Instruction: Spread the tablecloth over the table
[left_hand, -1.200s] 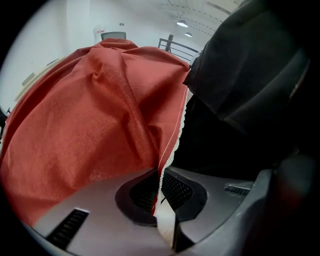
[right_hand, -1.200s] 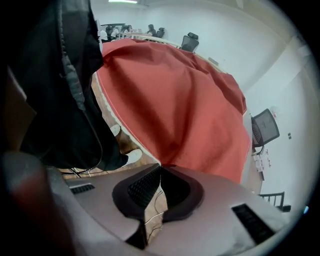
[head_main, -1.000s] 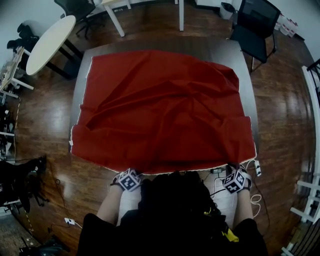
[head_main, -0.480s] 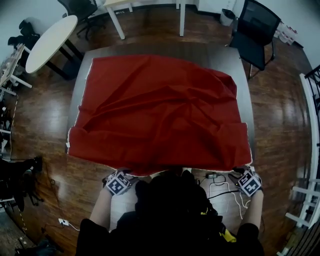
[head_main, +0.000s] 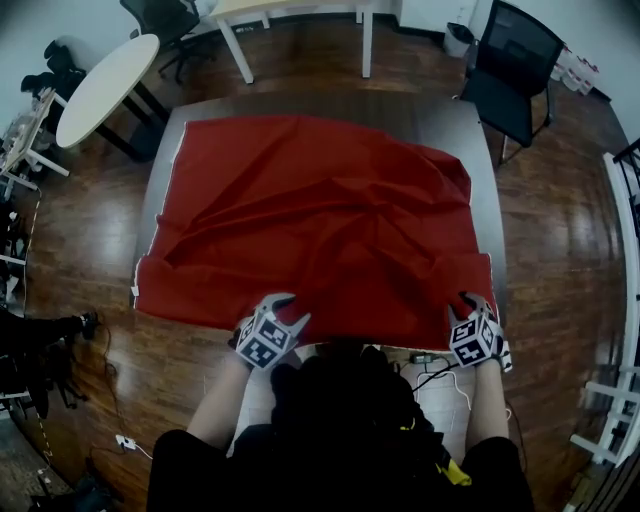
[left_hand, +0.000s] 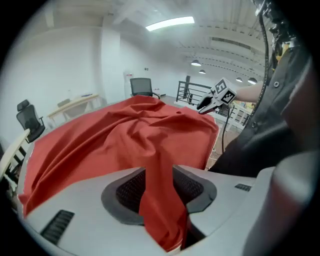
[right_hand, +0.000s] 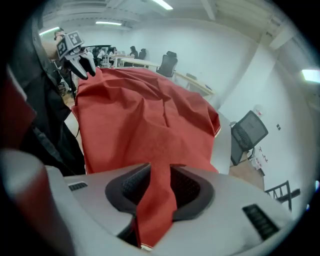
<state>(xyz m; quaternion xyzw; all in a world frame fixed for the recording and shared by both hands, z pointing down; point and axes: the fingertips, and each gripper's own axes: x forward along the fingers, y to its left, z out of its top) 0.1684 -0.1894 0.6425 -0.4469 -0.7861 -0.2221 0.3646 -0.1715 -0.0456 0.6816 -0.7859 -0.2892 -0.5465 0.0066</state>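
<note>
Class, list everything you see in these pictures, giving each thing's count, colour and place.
tablecloth: one, red, wrinkled, lying over the table
table: one, grey, centre, bare along its far right side
oval table: one, white, far left
office chairs: two, black, far right and far left
floor: one, brown wood, all round
person: one, dark clothing, near edge
left hand-held gripper: one, grey, tablecloth's near edge; jaws just opened, apart, tablecloth between them
right hand-held gripper: one, grey, near edge; jaws just opened, apart, tablecloth between them
</note>
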